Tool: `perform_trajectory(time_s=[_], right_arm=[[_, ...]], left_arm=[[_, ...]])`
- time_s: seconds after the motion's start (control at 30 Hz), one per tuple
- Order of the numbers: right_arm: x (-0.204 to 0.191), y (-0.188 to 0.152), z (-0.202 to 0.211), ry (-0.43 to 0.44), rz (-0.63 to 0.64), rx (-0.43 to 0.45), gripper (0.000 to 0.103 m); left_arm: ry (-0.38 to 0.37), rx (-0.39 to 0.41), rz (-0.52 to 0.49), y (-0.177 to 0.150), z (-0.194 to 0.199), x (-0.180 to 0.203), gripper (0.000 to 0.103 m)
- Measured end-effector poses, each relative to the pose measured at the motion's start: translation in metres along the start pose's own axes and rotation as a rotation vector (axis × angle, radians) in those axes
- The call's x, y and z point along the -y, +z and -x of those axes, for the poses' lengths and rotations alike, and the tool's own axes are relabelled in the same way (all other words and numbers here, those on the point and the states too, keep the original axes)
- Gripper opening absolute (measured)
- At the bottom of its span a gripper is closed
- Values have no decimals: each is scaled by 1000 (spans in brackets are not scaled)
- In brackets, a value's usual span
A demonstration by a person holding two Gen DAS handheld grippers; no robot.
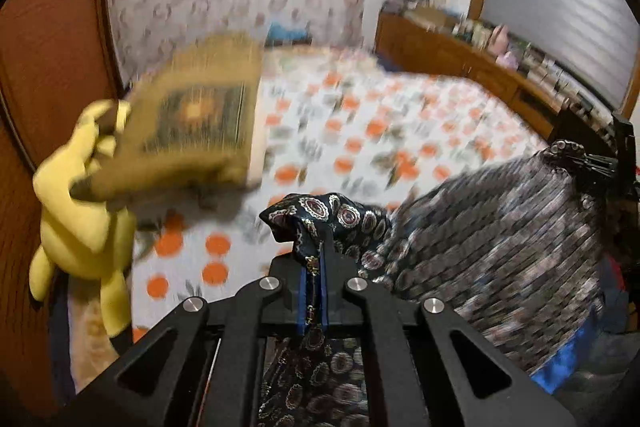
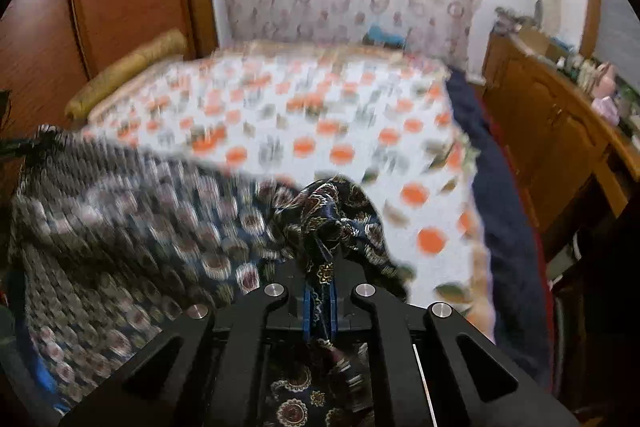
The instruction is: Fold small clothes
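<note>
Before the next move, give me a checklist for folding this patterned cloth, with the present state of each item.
1. Left gripper shut on the cloth: ok, fabric is pinched between the blue pads.
2. Right gripper shut on the cloth: ok, a bunched corner sits between its pads.
3. Cloth spread between both grips: ok, it stretches sideways from each.
4. Cloth free of wrinkles: cannot tell, the pictures are blurred.
5. Bed free for laying down: ok in the middle.
6. Yellow plush toy and cushion out of the way: not ok, they sit close on the left gripper's side.
</note>
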State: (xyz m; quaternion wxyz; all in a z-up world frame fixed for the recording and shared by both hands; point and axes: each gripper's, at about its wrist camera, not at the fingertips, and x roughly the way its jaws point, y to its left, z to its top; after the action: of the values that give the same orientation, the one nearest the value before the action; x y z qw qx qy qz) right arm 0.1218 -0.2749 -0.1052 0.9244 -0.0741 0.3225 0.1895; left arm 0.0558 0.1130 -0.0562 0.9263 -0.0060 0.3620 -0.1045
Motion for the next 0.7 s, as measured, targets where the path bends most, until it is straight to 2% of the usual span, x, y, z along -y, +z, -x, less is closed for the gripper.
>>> perform_trajectory(time_s=[0.1, 0.2, 0.33, 0.43, 0.53, 0.57, 0.6, 0.63, 0.7], right_arm=[[5, 24, 39, -18, -9, 124, 5], [7, 57, 71, -60, 40, 209, 5], [12, 107, 96, -124, 91, 288, 5], [21, 147, 103, -162, 94, 337, 5], [31, 176, 84, -181, 76, 332, 6], [36, 183, 66, -183, 46, 303, 6], [39, 185, 49, -188, 9, 261, 8], [42, 189, 28, -199, -33, 209, 16], [47, 190, -12, -229, -102, 108, 27]], left_arm=[[-4, 104, -9, 29, 26, 8, 5], [16, 204, -21, 67, 47, 12, 5], [46, 267, -9, 124, 49, 6, 5], [98, 287, -11, 163, 32, -1, 5], [125, 283, -1, 182, 4, -13, 7], [129, 271, 10, 187, -12, -18, 8], [121, 267, 13, 188, -22, -20, 13], [113, 251, 3, 189, -34, -22, 23], [137, 179, 0, 185, -59, -25, 29]])
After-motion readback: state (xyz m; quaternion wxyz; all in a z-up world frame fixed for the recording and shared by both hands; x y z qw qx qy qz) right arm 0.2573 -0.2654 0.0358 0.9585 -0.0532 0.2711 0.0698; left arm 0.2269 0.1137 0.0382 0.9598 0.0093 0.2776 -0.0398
